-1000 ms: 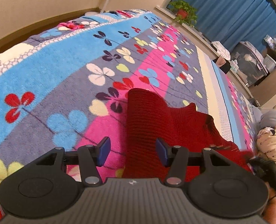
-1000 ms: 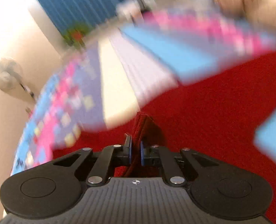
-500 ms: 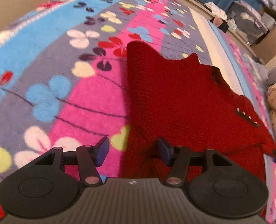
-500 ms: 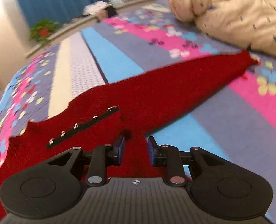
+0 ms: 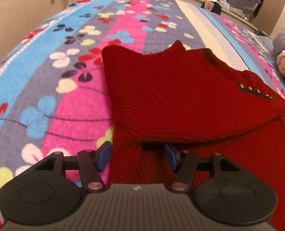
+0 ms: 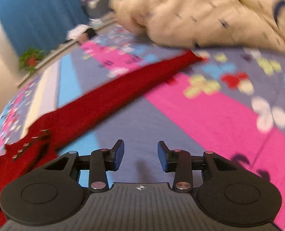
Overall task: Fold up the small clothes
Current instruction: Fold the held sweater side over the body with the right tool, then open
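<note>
Having released the sweater (image 6: 96, 104), right fingers (image 6: 117, 155) spread wider.

Blanket (image 6: 209, 119) lies bare ahead of the right gripper (image 6: 140, 155); a cream bundle (image 6: 200, 13) blocks beyond; sweater (image 5: 180, 96) fills the left gripper's (image 5: 137, 155) path.

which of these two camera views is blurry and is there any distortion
Right wrist view: motion blur smears the blanket, the cream bedding and the red sweater, while the right claw stays sharp. Left wrist view: mostly sharp; fisheye bends the bed's edges.
</note>
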